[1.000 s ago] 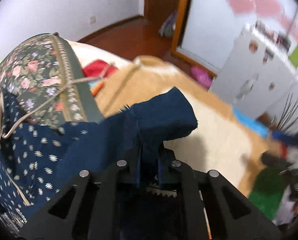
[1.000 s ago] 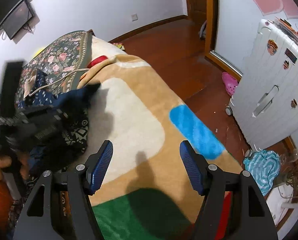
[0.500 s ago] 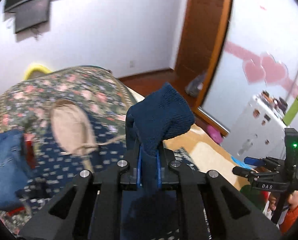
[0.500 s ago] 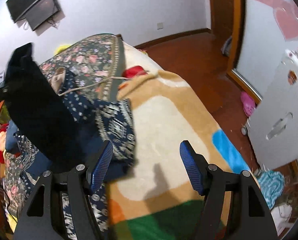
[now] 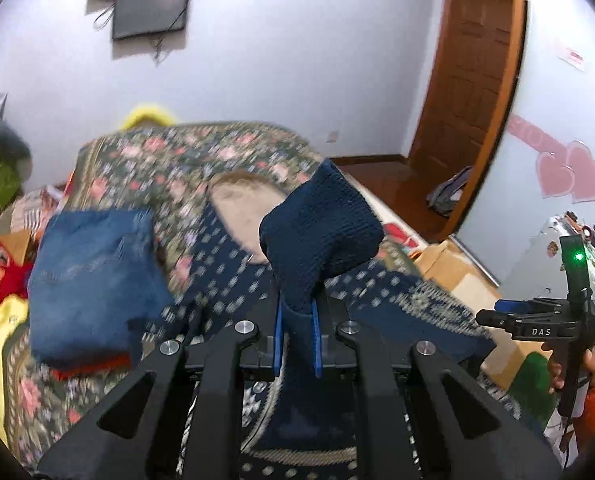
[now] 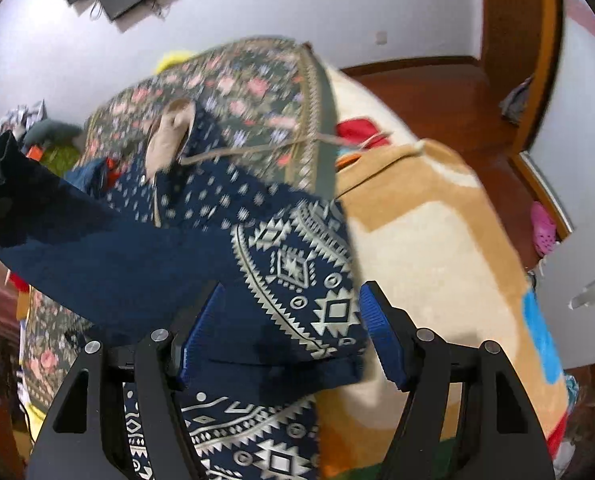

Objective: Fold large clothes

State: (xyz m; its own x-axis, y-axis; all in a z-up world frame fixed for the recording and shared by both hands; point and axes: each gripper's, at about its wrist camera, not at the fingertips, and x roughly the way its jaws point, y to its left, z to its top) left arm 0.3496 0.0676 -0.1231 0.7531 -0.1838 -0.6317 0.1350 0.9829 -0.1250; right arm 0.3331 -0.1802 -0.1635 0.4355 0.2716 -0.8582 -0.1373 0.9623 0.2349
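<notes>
A large navy garment with white patterns (image 6: 297, 272) lies over the bed. My left gripper (image 5: 295, 344) is shut on its plain navy knit sleeve end (image 5: 317, 236) and holds it raised above the bed. In the right wrist view that sleeve (image 6: 77, 248) stretches up to the left. My right gripper (image 6: 289, 336) is open, its blue pads (image 6: 381, 340) on either side of the patterned hem, not closed on it. The right gripper also shows at the right edge of the left wrist view (image 5: 509, 312).
A floral quilt (image 5: 157, 160) covers the head of the bed. Folded jeans (image 5: 93, 280) lie on it at left. A tan, cream and blue blanket (image 6: 437, 264) covers the bed's right side. Wooden floor and a door (image 5: 473, 72) are beyond. A white cabinet (image 6: 589, 288) stands at right.
My left gripper has lifted the sleeve end higher and tilted up toward the wall. My right gripper has moved left over the patterned hem, which now sits between its pads.
</notes>
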